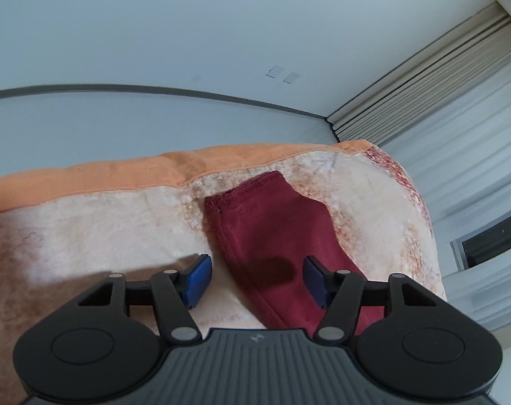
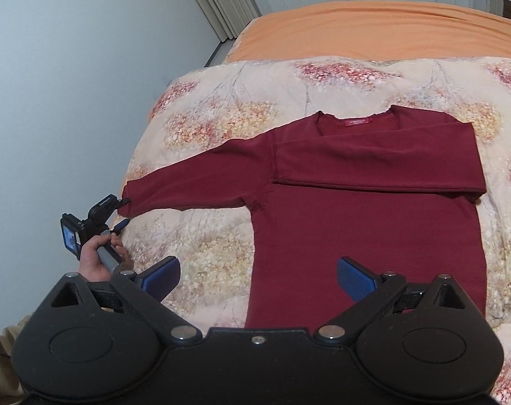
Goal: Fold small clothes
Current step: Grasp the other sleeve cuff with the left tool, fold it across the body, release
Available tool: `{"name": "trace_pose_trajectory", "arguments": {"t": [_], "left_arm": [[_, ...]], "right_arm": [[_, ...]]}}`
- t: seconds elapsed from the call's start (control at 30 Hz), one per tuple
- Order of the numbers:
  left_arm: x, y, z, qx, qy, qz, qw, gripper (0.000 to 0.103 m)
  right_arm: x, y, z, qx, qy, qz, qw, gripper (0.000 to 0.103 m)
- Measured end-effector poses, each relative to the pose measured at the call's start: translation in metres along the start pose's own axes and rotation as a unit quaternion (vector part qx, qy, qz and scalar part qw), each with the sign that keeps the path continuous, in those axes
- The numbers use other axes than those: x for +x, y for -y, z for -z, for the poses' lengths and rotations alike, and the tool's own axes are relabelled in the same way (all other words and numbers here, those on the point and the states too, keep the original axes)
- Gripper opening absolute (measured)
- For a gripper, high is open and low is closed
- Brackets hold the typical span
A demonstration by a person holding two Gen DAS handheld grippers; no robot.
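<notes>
My left hand [image 2: 98, 258] holds the left gripper [image 1: 257, 278] low over the quilt's left edge, at the cuff end of the maroon long-sleeved top [image 2: 363, 202]. Its blue pads [image 1: 198, 280] stand apart, clear of the cloth, with the outstretched sleeve [image 1: 272, 236] lying between and under them. That sleeve runs flat across the floral quilt [image 2: 221, 111] toward the body of the top, which lies spread on the bed with its neckline away from me. The other sleeve [image 2: 373, 165] is folded across the chest. My right gripper [image 2: 258, 278] hovers over the hem, jaws wide apart and holding nothing. An orange sheet [image 2: 373, 30] shows beyond the quilt.
</notes>
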State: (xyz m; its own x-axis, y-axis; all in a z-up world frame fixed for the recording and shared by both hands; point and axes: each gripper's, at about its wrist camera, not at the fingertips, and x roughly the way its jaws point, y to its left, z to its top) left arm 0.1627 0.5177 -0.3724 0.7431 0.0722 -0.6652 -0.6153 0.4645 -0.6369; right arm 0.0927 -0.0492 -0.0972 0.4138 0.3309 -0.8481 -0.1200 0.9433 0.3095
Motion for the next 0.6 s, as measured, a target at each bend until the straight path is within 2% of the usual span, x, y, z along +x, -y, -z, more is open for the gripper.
{"name": "trace_pose_trajectory", "arguments": {"t": [0.1, 0.17, 0.2, 0.27, 0.37, 0.43, 0.5, 0.6], "left_arm": [[0.012, -0.009, -0.005, -0.038, -0.014, 0.007, 0.9992, 0.056], [0.016, -0.017, -0.007, -0.074, -0.017, 0.020, 0.9969, 0.037], [0.017, -0.022, -0.008, -0.092, -0.017, 0.027, 0.9952, 0.033], [0.017, -0.031, -0.009, -0.127, -0.016, 0.044, 0.9908, 0.017], [0.011, -0.035, -0.010, -0.142, -0.005, 0.057, 0.9882, 0.010], [0.001, -0.029, -0.012, -0.130, 0.014, 0.063, 0.9894, 0.008], [-0.011, -0.014, -0.014, -0.094, 0.031, 0.062, 0.9931, 0.007], [-0.036, 0.029, -0.012, 0.022, 0.059, 0.045, 0.9970, 0.006]], "right_arm": [[0.006, -0.005, -0.002, -0.004, -0.002, -0.005, 1.000, 0.099], [0.008, -0.008, -0.002, -0.004, -0.003, -0.009, 1.000, 0.099], [0.009, -0.007, -0.002, -0.004, -0.004, -0.010, 1.000, 0.099], [0.011, -0.007, 0.000, 0.000, -0.007, -0.011, 1.000, 0.099], [0.013, -0.004, 0.001, 0.005, -0.008, -0.014, 1.000, 0.099], [0.015, -0.001, 0.000, 0.011, -0.010, -0.019, 1.000, 0.099], [0.018, 0.002, 0.000, 0.013, -0.011, -0.024, 1.000, 0.099], [0.025, 0.008, 0.000, 0.024, -0.010, -0.035, 0.999, 0.099]]}}
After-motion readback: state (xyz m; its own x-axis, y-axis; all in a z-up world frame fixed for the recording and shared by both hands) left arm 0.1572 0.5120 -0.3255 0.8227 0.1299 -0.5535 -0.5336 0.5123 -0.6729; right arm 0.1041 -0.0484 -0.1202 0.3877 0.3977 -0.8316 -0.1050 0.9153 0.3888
